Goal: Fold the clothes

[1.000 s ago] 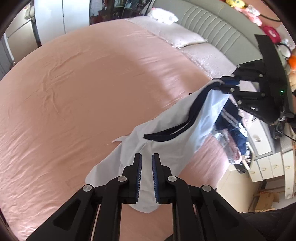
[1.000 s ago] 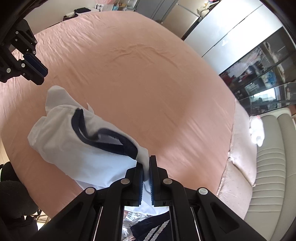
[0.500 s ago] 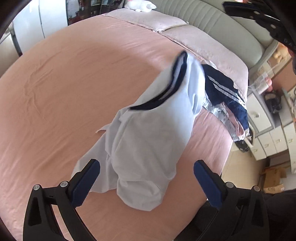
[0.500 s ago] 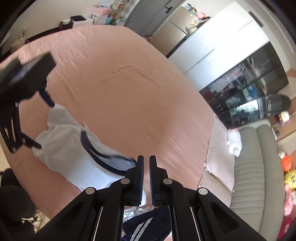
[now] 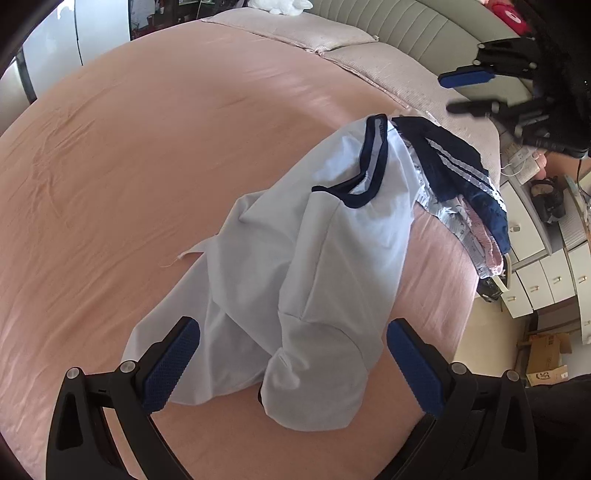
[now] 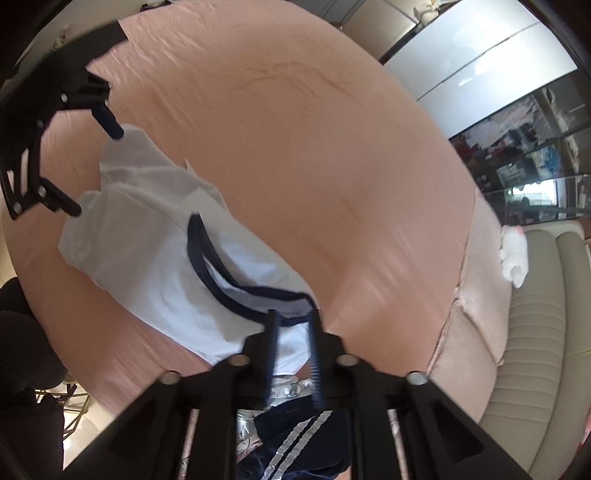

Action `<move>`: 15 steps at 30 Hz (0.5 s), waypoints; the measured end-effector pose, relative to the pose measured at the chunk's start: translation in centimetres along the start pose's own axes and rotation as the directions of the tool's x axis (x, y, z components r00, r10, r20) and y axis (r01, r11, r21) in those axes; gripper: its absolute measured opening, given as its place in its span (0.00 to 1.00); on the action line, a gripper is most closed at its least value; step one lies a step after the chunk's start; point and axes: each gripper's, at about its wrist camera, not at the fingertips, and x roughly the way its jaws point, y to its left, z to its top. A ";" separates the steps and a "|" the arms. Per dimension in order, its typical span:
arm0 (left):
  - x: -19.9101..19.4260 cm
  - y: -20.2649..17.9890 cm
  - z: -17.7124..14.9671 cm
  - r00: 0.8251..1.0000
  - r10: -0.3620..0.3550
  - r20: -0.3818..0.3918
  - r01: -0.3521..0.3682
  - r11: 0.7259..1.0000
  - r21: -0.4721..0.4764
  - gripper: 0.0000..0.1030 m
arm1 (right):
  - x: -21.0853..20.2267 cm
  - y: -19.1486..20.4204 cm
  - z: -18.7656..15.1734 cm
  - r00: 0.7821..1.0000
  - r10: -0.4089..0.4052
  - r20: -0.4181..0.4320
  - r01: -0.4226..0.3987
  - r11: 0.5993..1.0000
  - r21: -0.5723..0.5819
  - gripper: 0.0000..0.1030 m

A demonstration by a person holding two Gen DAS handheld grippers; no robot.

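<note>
Pale-blue cotton T-shirt with navy collar [image 5: 332,258] crumpled on pink bedsheet [image 5: 147,147]; left gripper [image 5: 293,363] spread wide over it, right gripper [image 6: 293,341] just opening, gripping nothing.

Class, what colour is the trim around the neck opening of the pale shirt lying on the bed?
Dark navy trim, clearest in the left wrist view.

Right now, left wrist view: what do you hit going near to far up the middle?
White shirt with navy collar → bare pink bedsheet → pillows → padded headboard.
</note>
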 end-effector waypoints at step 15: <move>4.4 -2.5 3.7 0.999 -0.018 -0.028 0.017 1.000 -0.024 1.00 | 11.1 -0.4 -2.5 0.992 0.099 -0.083 -0.095 0.994 0.047 0.57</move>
